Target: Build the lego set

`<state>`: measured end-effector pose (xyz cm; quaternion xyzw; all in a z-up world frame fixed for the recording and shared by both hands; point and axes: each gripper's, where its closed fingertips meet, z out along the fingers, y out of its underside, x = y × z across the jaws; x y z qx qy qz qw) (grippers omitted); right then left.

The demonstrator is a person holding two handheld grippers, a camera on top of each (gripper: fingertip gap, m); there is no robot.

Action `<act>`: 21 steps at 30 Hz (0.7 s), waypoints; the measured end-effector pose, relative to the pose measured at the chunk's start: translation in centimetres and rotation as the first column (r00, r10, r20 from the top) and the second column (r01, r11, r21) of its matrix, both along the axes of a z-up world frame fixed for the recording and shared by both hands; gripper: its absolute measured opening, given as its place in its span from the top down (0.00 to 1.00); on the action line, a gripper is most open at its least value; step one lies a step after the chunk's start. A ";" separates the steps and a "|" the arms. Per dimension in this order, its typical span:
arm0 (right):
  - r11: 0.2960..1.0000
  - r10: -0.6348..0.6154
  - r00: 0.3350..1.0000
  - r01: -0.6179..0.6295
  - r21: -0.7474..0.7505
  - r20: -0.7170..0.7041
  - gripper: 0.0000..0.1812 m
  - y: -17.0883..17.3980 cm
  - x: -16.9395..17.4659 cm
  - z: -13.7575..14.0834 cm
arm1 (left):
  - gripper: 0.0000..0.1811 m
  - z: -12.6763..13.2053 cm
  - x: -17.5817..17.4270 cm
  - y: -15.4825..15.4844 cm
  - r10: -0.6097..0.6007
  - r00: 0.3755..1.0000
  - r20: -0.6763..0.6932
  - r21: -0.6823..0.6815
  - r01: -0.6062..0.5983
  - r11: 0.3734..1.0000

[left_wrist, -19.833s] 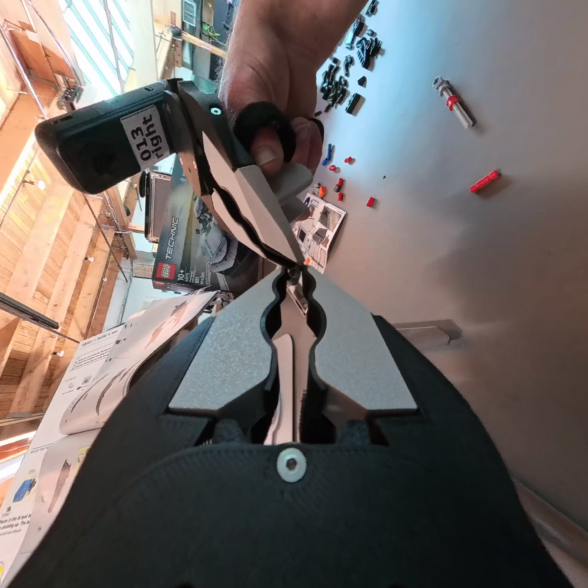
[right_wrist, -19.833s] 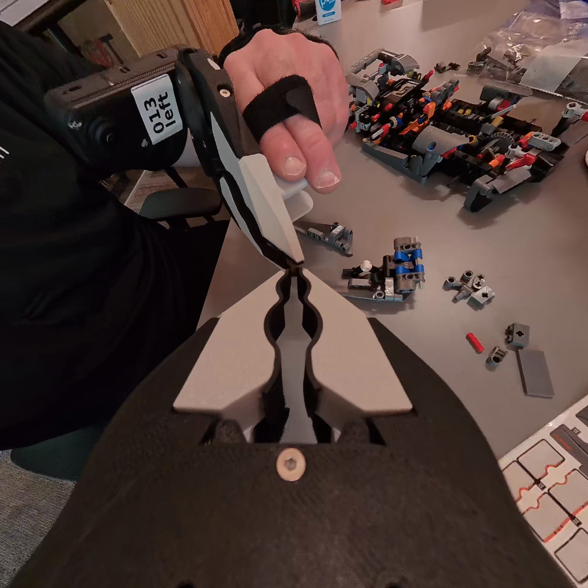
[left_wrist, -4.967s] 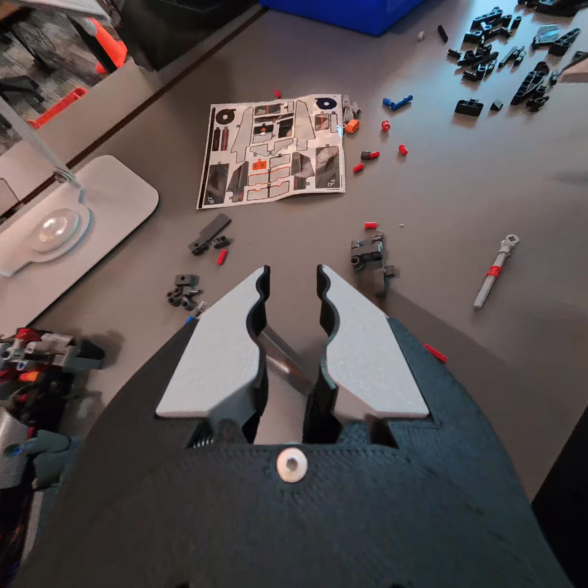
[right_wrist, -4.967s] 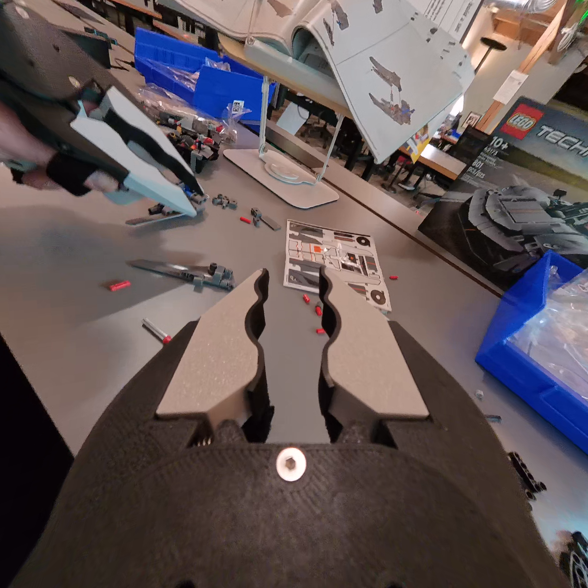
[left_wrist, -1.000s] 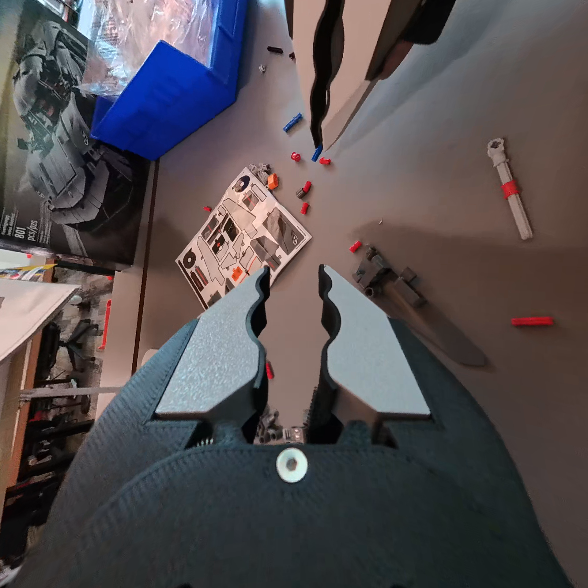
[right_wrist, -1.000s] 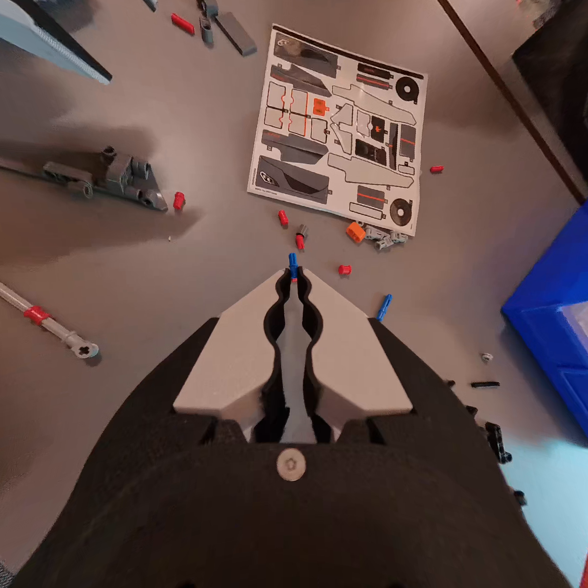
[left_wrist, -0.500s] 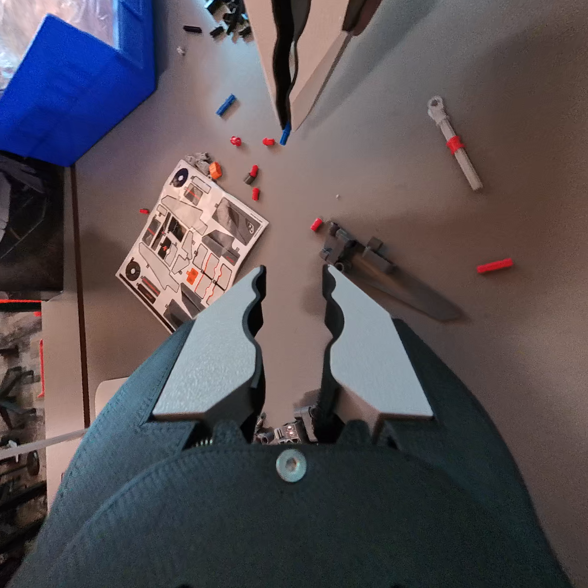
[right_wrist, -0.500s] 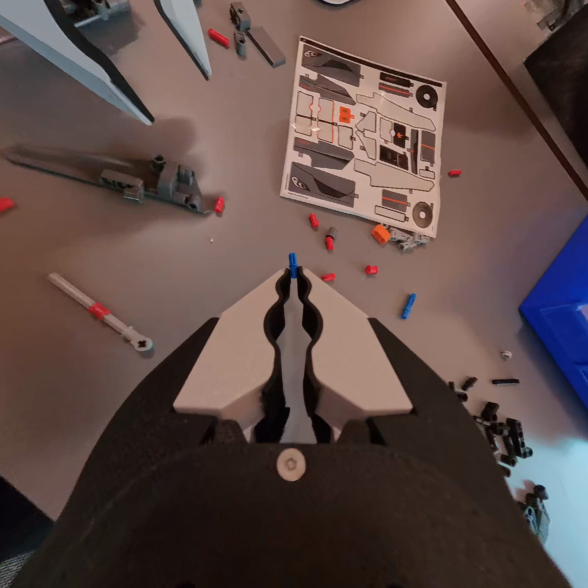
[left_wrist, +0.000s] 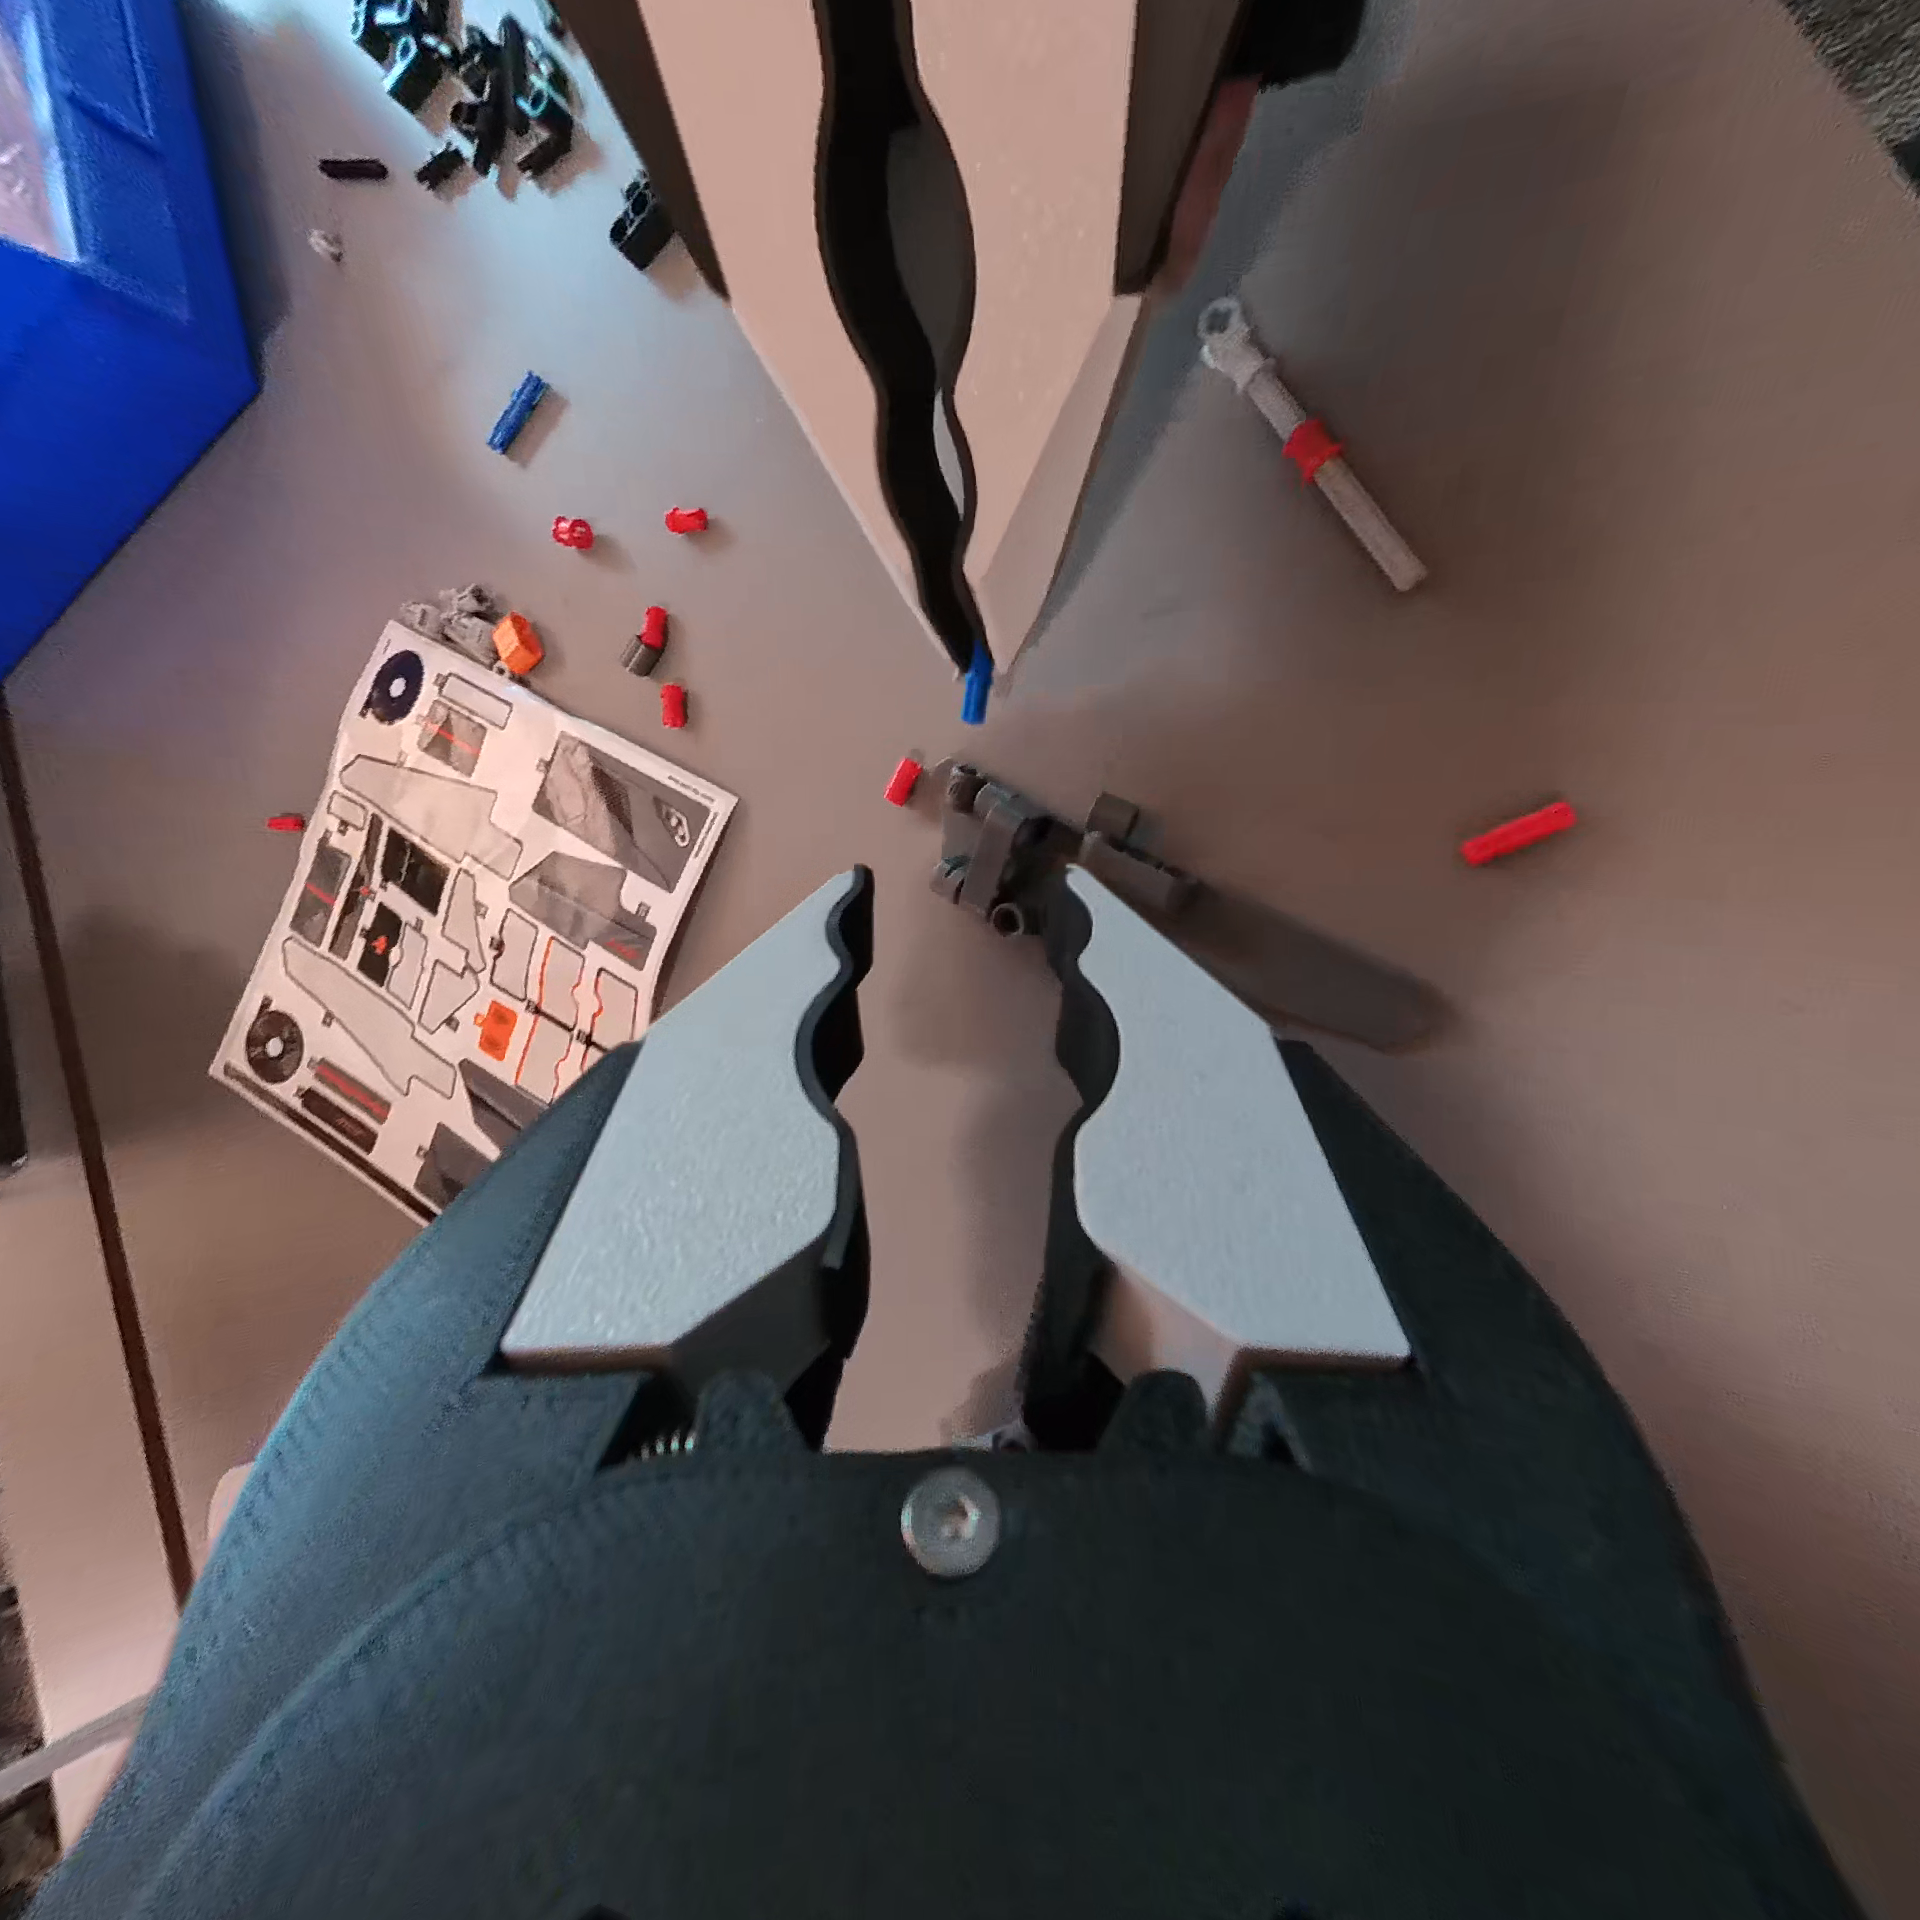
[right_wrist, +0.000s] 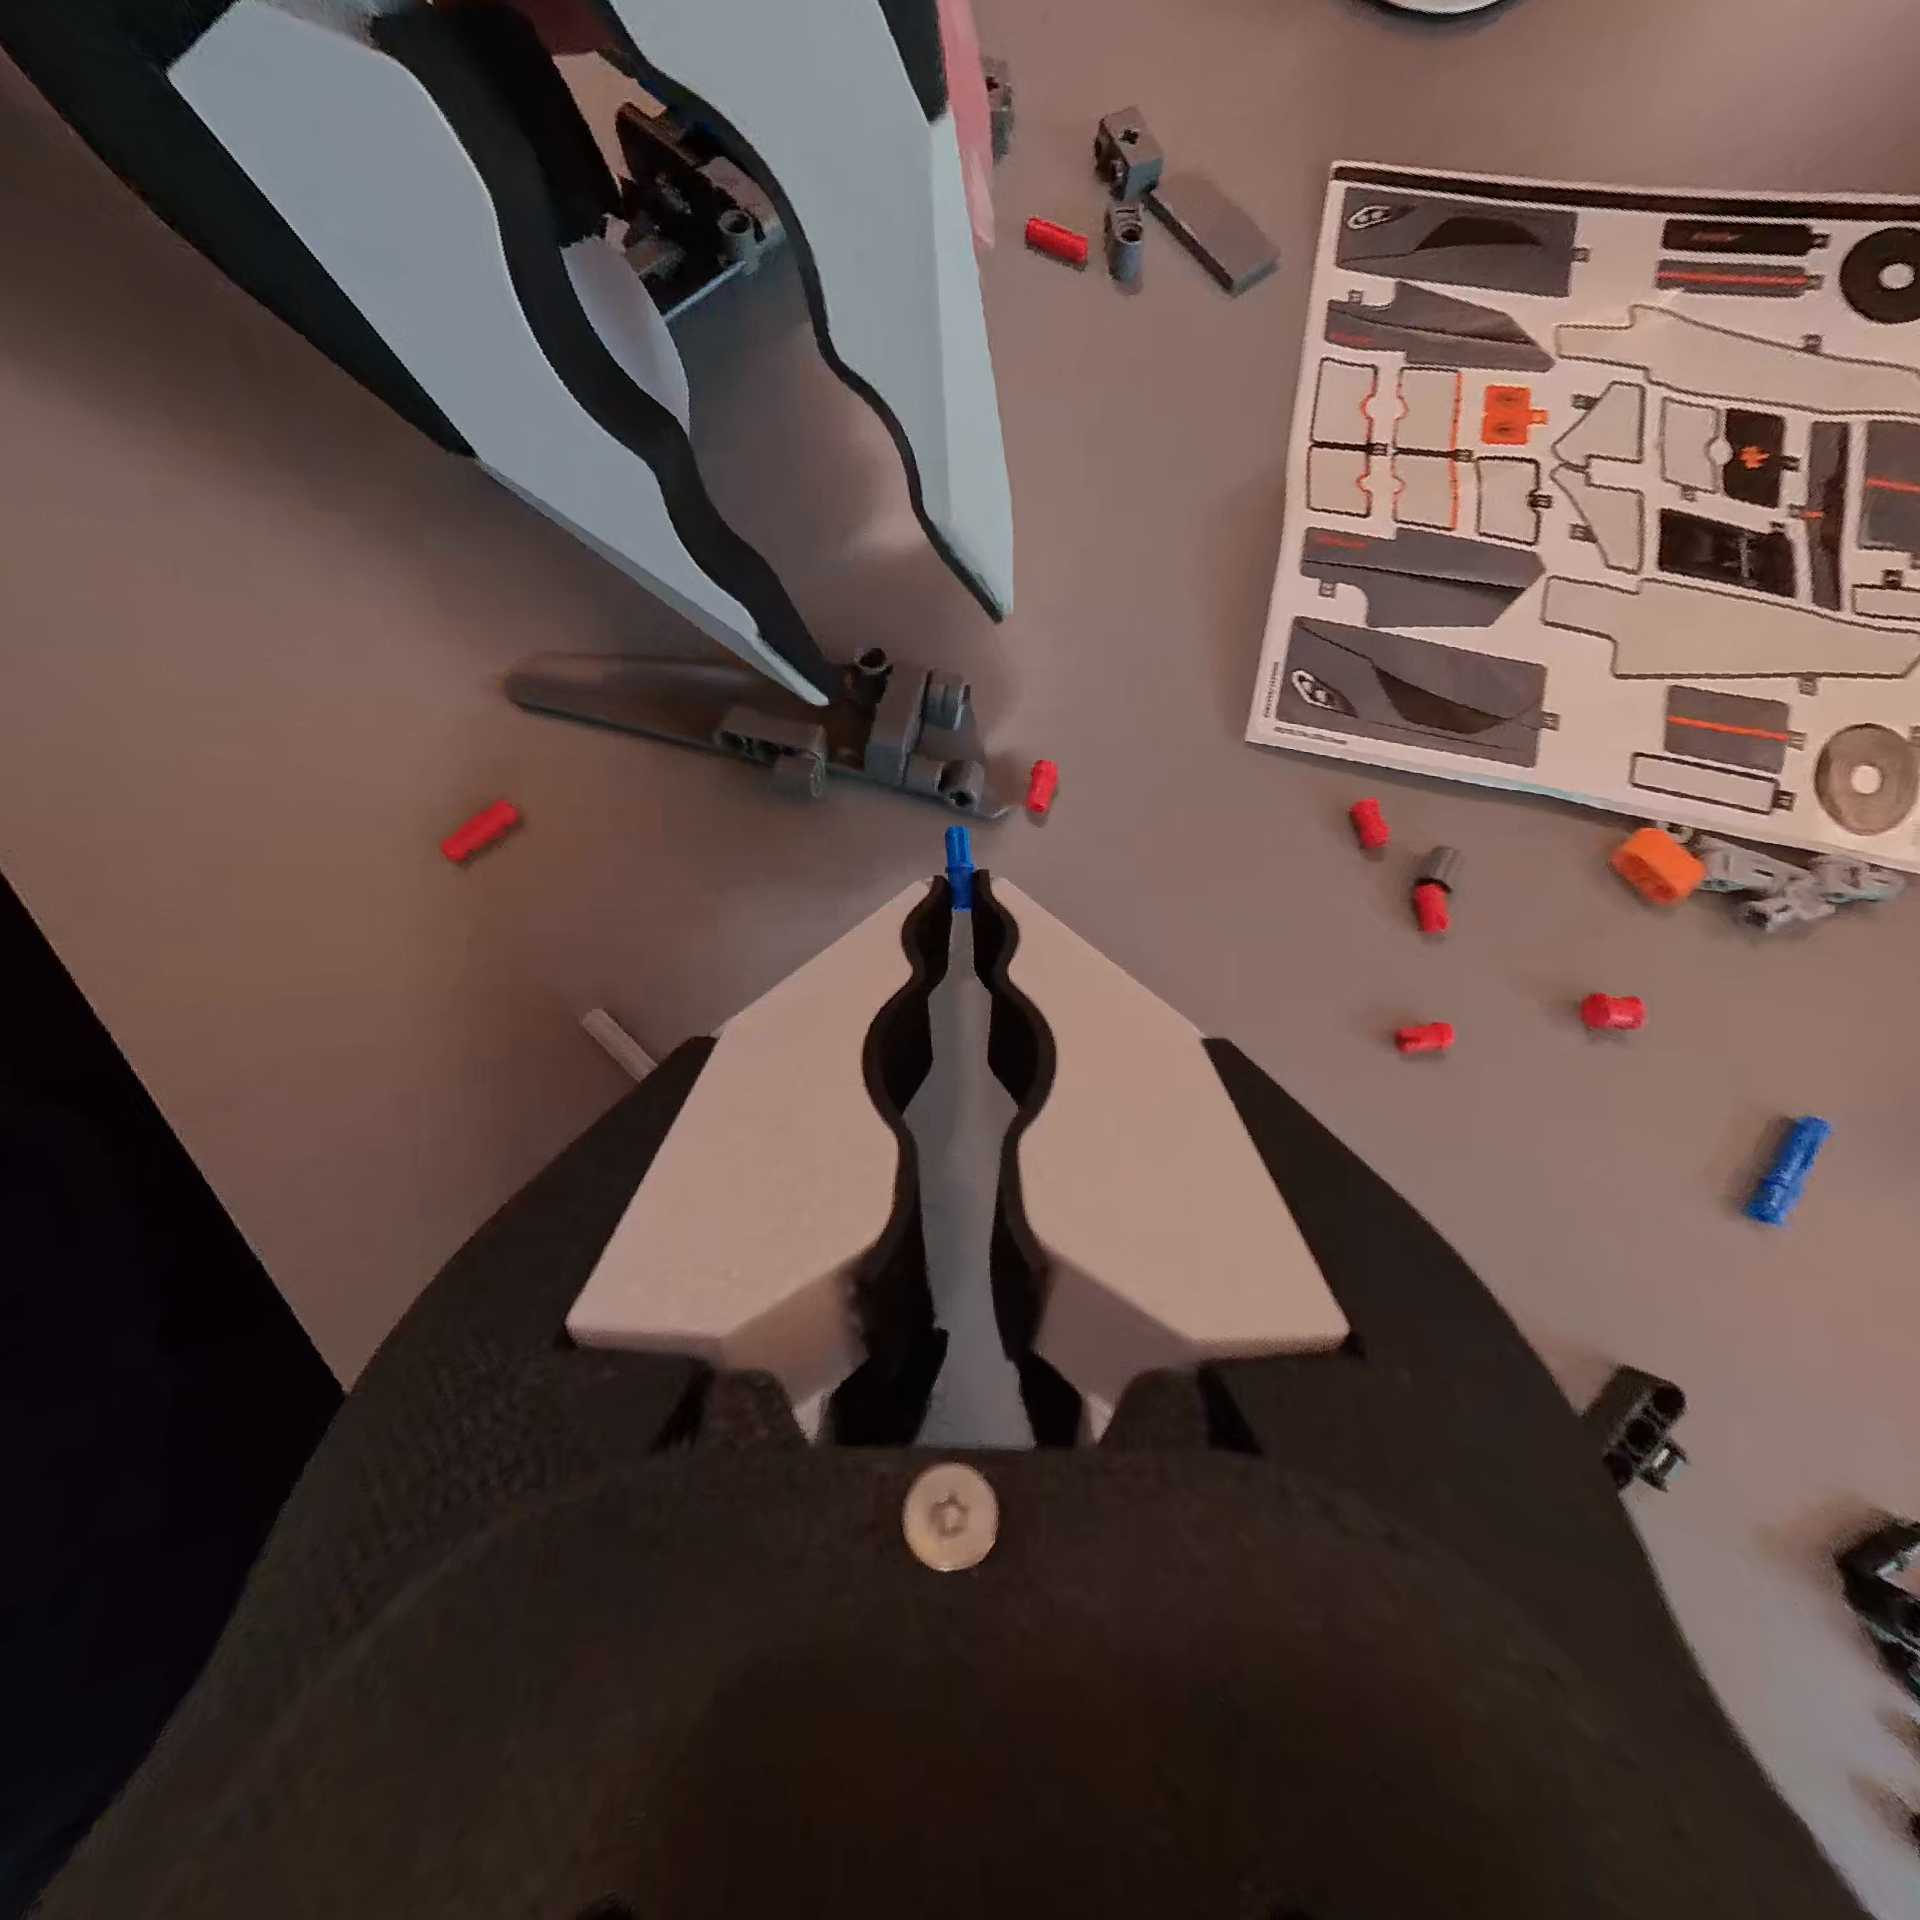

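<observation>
Both wrist views look steeply down, close above the table (left_wrist: 1558,1091), facing each other over the grey assembly (right_wrist: 831,743).

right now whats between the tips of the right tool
A small blue pin is pinched at the tips of the right tool, its far end sticking out toward the grey assembly. The clamped end is hidden between the fingers.

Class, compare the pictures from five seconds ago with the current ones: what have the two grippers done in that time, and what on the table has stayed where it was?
The right gripper has closed on a blue pin and carried it toward the grey sub-assembly. The left gripper, open as before, has come down over that sub-assembly, not yet gripping it. The sticker sheet and the scattered red pins stayed put.
</observation>
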<state>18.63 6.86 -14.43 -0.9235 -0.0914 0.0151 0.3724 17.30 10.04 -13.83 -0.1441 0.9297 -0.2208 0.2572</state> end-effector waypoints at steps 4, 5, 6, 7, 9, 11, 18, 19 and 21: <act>1.000 -0.006 1.000 0.006 -0.005 0.004 0.99 0.3 -0.2 -0.4 | 0.87 -0.3 0.2 -0.4 -0.016 1.000 0.010 0.010 0.016 1.000; 1.000 -0.009 1.000 0.009 -0.005 0.003 0.99 0.3 -0.2 -0.5 | 0.89 -0.4 0.2 -0.5 -0.022 1.000 0.007 0.010 0.022 1.000; 1.000 -0.010 1.000 0.010 -0.008 -0.002 0.99 0.4 -0.2 -0.6 | 0.91 -0.6 0.2 -0.7 -0.028 1.000 0.002 0.017 0.028 0.999; 1.000 -0.014 1.000 0.014 -0.009 0.000 0.99 0.4 -0.1 -0.7 | 0.93 -0.8 0.2 -0.7 -0.032 0.999 -0.002 0.032 0.032 0.999; 1.000 -0.014 1.000 0.014 -0.006 -0.003 0.99 0.5 -0.1 -0.7 | 0.95 -1.3 0.3 -0.8 -0.034 0.999 0.000 0.054 0.034 0.998; 1.000 -0.020 1.000 0.020 0.001 0.000 0.99 0.7 0.0 -0.6 | 0.95 -1.4 0.3 -1.1 -0.038 0.999 -0.002 0.045 0.038 0.998; 1.000 -0.020 0.999 0.021 -0.018 0.049 0.99 0.6 0.7 -0.7 | 0.95 -1.4 0.5 -1.4 -0.028 1.000 -0.001 0.079 0.028 0.996; 1.000 -0.018 0.998 0.019 -0.023 0.068 0.99 0.5 0.8 -0.8 | 0.95 -1.4 0.5 -1.4 -0.028 1.000 -0.001 0.085 0.028 0.996; 0.999 -0.009 0.996 0.012 -0.033 0.090 0.99 0.5 0.9 -0.8 | 0.95 -1.4 0.6 -1.5 -0.025 1.000 -0.004 0.092 0.025 0.995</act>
